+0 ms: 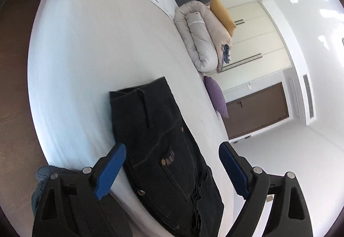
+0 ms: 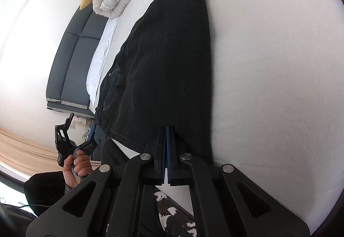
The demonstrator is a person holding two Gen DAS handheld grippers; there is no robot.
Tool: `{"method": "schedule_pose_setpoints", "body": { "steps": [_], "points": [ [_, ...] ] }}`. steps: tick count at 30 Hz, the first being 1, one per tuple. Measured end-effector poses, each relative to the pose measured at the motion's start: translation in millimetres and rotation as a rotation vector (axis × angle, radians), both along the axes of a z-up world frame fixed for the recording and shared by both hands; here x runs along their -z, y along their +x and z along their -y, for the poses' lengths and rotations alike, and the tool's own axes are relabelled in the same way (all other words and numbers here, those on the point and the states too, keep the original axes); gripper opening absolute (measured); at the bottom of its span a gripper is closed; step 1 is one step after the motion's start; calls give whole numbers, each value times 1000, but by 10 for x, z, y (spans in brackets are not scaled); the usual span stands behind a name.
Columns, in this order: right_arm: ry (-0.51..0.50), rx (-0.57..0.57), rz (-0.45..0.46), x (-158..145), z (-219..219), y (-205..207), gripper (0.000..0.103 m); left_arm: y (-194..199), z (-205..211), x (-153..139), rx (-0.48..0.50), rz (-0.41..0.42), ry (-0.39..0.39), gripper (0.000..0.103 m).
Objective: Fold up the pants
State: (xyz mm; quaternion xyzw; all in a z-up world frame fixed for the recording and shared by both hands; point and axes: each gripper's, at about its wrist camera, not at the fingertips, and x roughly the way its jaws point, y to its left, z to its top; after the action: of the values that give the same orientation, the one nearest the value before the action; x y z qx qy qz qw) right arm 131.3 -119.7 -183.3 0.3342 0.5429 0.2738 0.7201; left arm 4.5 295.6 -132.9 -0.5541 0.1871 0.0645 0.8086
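A: So, pants point(image 2: 163, 60) lying long on bed point(image 2: 268, 64), legs stacked, waist end at near bed edge. Right gripper point(image 2: 166, 129) clamped flat on the near edge of the fabric, likely pinning or ready to lift for a fold.

B: Left gripper point(image 1: 172, 151)?

A: Spread wide, holding nothing, hovering over waist and pocket area. Probably lining up for the opposite corner.

B: Room?

A: Plenty of bare sheet on both sides. Duvet point(image 1: 200, 41) and pillow point(image 1: 217, 97) well apart at far side. Waist end close to mattress edge, could slide off.
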Motion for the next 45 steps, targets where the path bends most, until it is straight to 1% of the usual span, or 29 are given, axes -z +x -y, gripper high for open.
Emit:
{"method": "schedule_pose_setpoints", "body": {
  "steps": [2, 5, 6, 10, 12, 14, 16, 18, 19, 20, 21, 22, 23, 24, 25, 27, 28, 29, 32, 34, 36, 38, 39, 42, 45],
  "points": [
    [-4, 1, 0, -5, -3, 1, 0, 6, -38, 85, 0, -7, -35, 90],
    [-6, 4, -1, -8, -13, -4, 0, 57, -45, 265, 24, -15, -115, 90],
    [-6, 4, -1, -7, -16, -3, 0, 66, -39, 318, 27, -17, -131, 90],
    [-3, 2, -2, -3, -16, 2, 0, 139, -56, 417, 40, -22, -158, 89],
    [-2, 2, -1, 0, -15, -1, 0, 157, -99, 421, 33, 1, -171, 89],
    [0, 2, -1, 1, -14, 0, 0, 180, -143, 447, 25, 12, -196, 88],
    [-1, 2, -1, 3, -21, 1, 0, 220, -158, 459, 31, 23, -204, 88],
    [0, 3, -2, 8, -21, 1, 0, 278, -201, 496, 25, 30, -232, 83],
    [0, 3, -2, 8, -19, 1, 0, 306, -228, 522, 22, 45, -259, 83],
    [1, 3, -2, 8, -17, 0, 0, 337, -258, 539, 20, 58, -279, 79],
    [0, 4, -3, 7, -15, 0, 0, 363, -289, 553, 15, 60, -293, 70],
    [1, 6, -7, 5, -13, 2, 0, 391, -313, 575, 11, 55, -306, 66],
    [5, 10, -11, -2, -5, 2, 0, 410, -330, 598, 7, 57, -317, 59],
    [5, 14, -14, -21, -2, 0, 0, 434, -335, 612, 9, 62, -321, 50],
    [-3, 12, -12, -52, -8, -3, 0, 465, -328, 617, 17, 63, -314, 45],
    [-24, 11, -11, -146, -24, 4, 0, 484, -301, 634, 31, 63, -296, 30],
    [-21, 10, -10, -202, -40, 18, 4, 498, -297, 637, 32, 63, -294, 27],
    [-18, 5, -1, -279, -77, 48, 4, 511, -293, 633, 35, 62, -290, 23],
    [-15, -39, 53, -550, -298, 203, 4, 533, -272, 596, 39, 55, -262, 21],
    [5, -88, 87, -719, -560, 389, 4, 539, -261, 584, 40, 48, -248, 21],
    [11, -140, 98, -811, -869, 601, 4, 553, -259, 581, 40, 43, -243, 20],
    [7, -199, 97, -809, -1207, 838, 4, 566, -259, 573, 40, 41, -235, 20],
    [-9, -219, 87, -760, -1381, 971, 4, 572, -259, 568, 41, 39, -230, 20],
    [-10, -234, 17, -530, -1699, 1280, 4, 607, -249, 533, 44, 31, -203, 19],
    [-59, -230, -29, -309, -1891, 1465, 4, 622, -241, 512, 49, 28, -184, 19]
  ]
}}
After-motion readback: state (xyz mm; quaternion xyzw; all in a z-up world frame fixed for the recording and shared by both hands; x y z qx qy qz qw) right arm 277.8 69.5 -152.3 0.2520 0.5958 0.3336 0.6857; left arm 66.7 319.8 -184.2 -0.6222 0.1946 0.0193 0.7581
